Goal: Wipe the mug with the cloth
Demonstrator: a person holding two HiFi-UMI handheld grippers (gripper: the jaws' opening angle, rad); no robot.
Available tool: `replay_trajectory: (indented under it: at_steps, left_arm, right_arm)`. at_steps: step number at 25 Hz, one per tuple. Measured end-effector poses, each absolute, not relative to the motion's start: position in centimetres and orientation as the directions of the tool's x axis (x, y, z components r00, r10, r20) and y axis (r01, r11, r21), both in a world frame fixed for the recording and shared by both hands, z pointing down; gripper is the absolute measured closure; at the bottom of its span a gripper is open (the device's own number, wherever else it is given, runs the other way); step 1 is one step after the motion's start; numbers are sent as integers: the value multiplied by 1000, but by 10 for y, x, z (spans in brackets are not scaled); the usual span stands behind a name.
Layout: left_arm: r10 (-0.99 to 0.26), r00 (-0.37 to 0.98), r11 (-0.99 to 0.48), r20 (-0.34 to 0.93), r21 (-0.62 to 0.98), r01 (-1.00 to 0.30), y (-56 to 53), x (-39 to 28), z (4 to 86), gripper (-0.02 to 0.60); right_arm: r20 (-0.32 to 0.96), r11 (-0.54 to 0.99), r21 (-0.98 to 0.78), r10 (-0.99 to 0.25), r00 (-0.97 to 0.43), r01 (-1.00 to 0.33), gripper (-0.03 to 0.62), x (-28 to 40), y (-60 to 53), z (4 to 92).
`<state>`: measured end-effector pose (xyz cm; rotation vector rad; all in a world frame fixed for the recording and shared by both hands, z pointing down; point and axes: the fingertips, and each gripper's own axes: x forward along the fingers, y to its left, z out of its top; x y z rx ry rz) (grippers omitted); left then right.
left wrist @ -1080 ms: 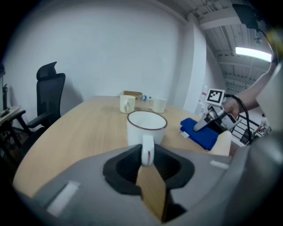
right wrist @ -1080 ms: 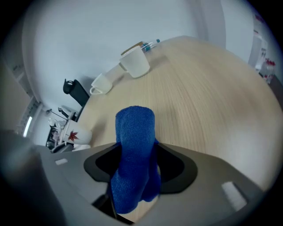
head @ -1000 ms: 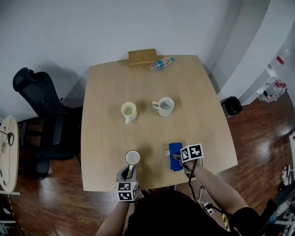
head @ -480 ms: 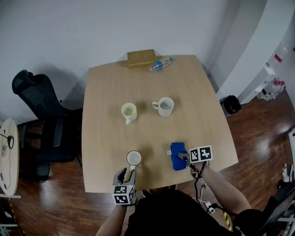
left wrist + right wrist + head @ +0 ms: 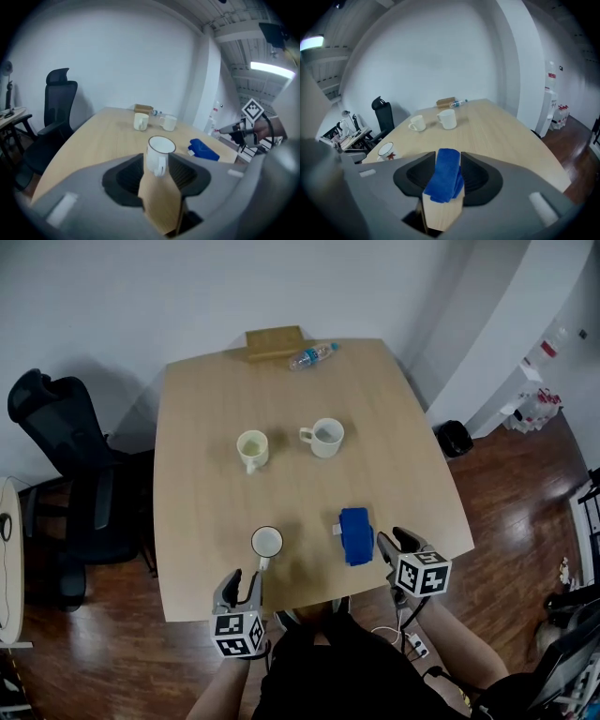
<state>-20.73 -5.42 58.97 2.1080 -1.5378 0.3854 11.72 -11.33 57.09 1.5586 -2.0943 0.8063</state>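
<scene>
A white mug (image 5: 267,542) with a dark rim stands near the table's front edge, its handle toward me. It is also in the left gripper view as the mug (image 5: 159,152). My left gripper (image 5: 241,579) is open just behind the handle, apart from it, over the table edge. A folded blue cloth (image 5: 355,535) lies to the mug's right, and in the right gripper view the cloth (image 5: 446,180) lies ahead. My right gripper (image 5: 394,540) is beside the cloth's right side, not touching it. Its jaws are closing with nothing between them.
A cream mug (image 5: 252,448) and a white mug (image 5: 324,437) stand mid-table (image 5: 197,409). A plastic bottle (image 5: 309,356) and a wooden box (image 5: 275,341) lie at the far edge. A black office chair (image 5: 56,484) stands left of the table.
The left gripper let go of the mug's handle, opened and drew back toward me. The right gripper left the cloth and drew back to the right. Mug and cloth stay on the table.
</scene>
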Motion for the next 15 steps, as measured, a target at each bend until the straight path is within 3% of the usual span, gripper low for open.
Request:
replay_trajectory:
  at_steps: [8,15]
  left_arm:
    - [-859,300,-253,415,166,-953,3,-196,521,416]
    - [-911,256,-200,324,197,-960,89,-129,475,417]
  right_arm:
    - [508,354,-263,-740,-441,-898,448,89,-40,509]
    - [365,480,-259,-755,-545,-838,448,110,42,486]
